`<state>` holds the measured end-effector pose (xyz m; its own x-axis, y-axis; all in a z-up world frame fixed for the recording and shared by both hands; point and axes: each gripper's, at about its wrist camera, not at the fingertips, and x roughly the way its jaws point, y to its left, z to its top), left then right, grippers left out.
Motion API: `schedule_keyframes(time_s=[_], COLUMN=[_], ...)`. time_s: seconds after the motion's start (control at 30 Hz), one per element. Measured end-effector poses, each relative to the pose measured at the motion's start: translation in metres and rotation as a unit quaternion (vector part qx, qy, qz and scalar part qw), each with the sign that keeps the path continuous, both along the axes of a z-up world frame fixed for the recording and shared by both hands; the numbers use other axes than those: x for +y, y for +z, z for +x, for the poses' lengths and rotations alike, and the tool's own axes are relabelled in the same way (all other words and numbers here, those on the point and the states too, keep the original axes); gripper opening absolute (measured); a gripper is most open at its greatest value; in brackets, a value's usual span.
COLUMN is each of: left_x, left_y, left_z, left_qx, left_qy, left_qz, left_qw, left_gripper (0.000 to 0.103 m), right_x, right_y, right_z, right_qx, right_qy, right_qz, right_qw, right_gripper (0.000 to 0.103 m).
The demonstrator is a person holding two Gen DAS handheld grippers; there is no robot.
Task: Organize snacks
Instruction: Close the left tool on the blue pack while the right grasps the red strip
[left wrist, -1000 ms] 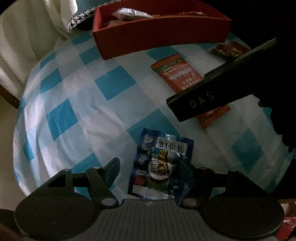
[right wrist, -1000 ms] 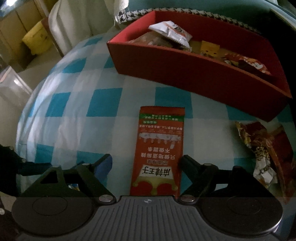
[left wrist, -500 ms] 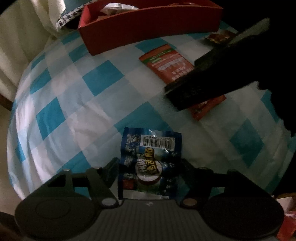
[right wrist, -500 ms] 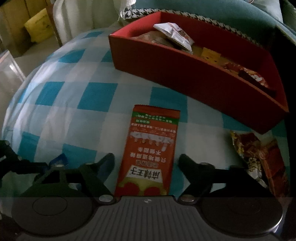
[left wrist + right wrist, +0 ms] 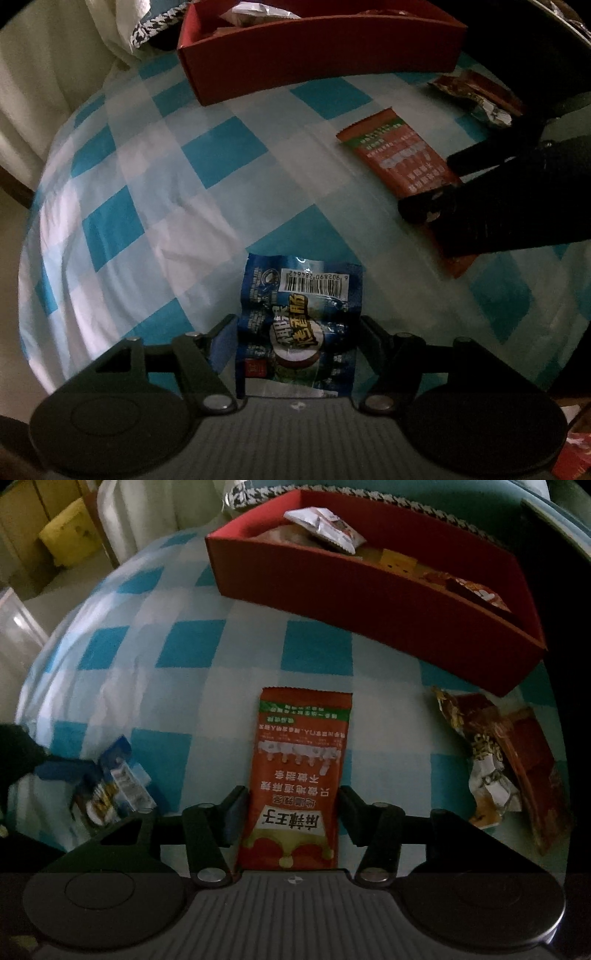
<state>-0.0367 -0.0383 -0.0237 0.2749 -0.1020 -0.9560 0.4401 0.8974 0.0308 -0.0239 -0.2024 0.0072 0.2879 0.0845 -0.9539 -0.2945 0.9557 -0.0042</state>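
On the blue-and-white checked cloth that covers the bench, two snack packets lie flat, each framed by a gripper. The left gripper sits low over the blue packet, its fingers spread wide to either side of the wrapper; the left finger looks to be right at the packet's edge and the right one just beside it, and I cannot tell whether either presses on it. The packet's barcode end points away from the camera. The right gripper brackets the near end of the long orange-red packet in the same way, fingers open with one close along each long edge, not clamped on it as far as the right wrist view shows. Farther back on the cloth stands the red box, already holding several wrapped snacks, among them a silver-white pouch lying on top at its left end. Between the box and the right gripper, off to the right, a crumpled brown-and-gold wrapper lies on the cloth, well apart from the orange-red packet. From the left wrist view the right gripper shows as a dark shape over the orange-red packet's near end.
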Motion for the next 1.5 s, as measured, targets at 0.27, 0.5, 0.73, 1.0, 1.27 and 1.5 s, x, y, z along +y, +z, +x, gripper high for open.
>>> schedule_keyframes(time_s=[0.27,0.5,0.73,1.0,1.27,1.5], left_x=[-0.001,-0.002,-0.003,0.000,0.000,-0.002], left_y=[-0.002,0.000,0.003,0.002,0.008,0.016], left_z=[0.001,-0.002,-0.010,-0.017,-0.008,-0.002], left_qx=[-0.008,-0.011,-0.036,-0.054,-0.070,-0.095], left_qy=[-0.006,-0.011,-0.010,0.003,0.016,0.016], left_qz=[0.005,0.002,0.000,-0.009,-0.016,-0.021], left_qw=[0.9999,0.9999,0.9993,0.9985,0.9973,0.9951], left_gripper=[0.070,0.063,0.062,0.062,0.062,0.062], right_x=[0.005,0.002,0.001,-0.011,-0.015,-0.019], right_y=[-0.007,-0.001,0.010,0.019,0.024,0.033], right_z=[0.001,-0.003,-0.003,0.000,0.002,0.003], right_qx=[-0.006,-0.003,-0.014,-0.033,-0.043,-0.058], right_qy=[0.015,0.016,0.011,-0.014,-0.017,-0.024], right_qz=[-0.011,-0.002,0.017,0.026,0.029,0.041], right_qw=[1.000,1.000,1.000,0.999,0.999,0.997], right_gripper=[0.075,0.061,0.059,0.059,0.059,0.059])
